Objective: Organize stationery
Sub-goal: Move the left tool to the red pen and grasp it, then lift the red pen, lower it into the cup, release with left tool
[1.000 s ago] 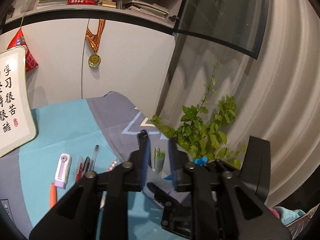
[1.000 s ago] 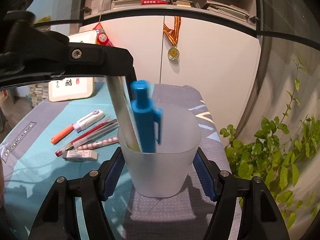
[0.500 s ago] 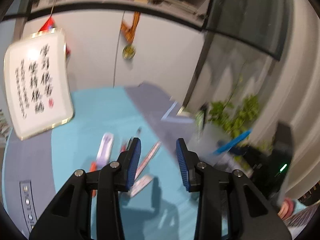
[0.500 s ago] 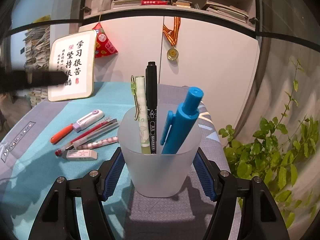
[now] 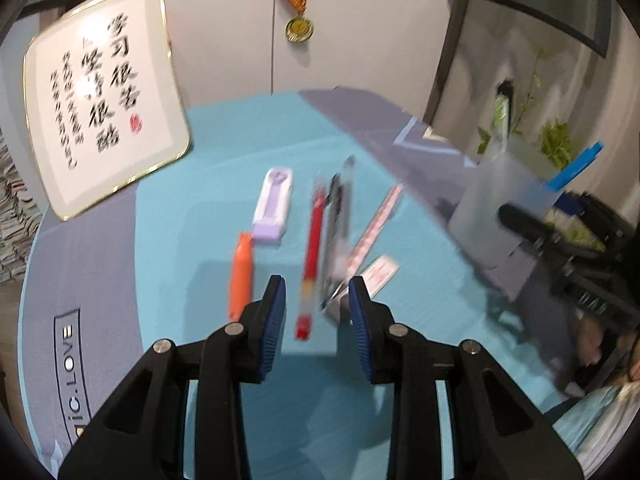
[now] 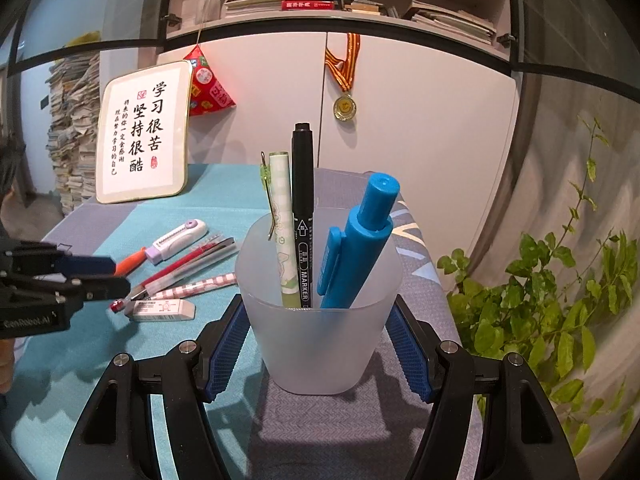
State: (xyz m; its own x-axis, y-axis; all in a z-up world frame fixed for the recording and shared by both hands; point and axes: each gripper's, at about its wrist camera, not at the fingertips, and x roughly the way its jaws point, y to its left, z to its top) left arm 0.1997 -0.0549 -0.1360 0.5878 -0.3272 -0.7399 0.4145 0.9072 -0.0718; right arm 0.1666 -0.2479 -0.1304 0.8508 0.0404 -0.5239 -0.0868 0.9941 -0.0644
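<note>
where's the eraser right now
In the right wrist view the eraser lies on the teal cloth, left of the frosted cup, just in front of the checked pen.

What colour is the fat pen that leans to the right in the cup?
Bright blue. The fat pen in the frosted cup shows best in the right wrist view.

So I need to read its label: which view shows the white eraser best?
The right wrist view: the eraser lies sharp and unobstructed beside the pens, label side showing. In the left wrist view it is motion-blurred and partly behind the left gripper fingertip.
</note>
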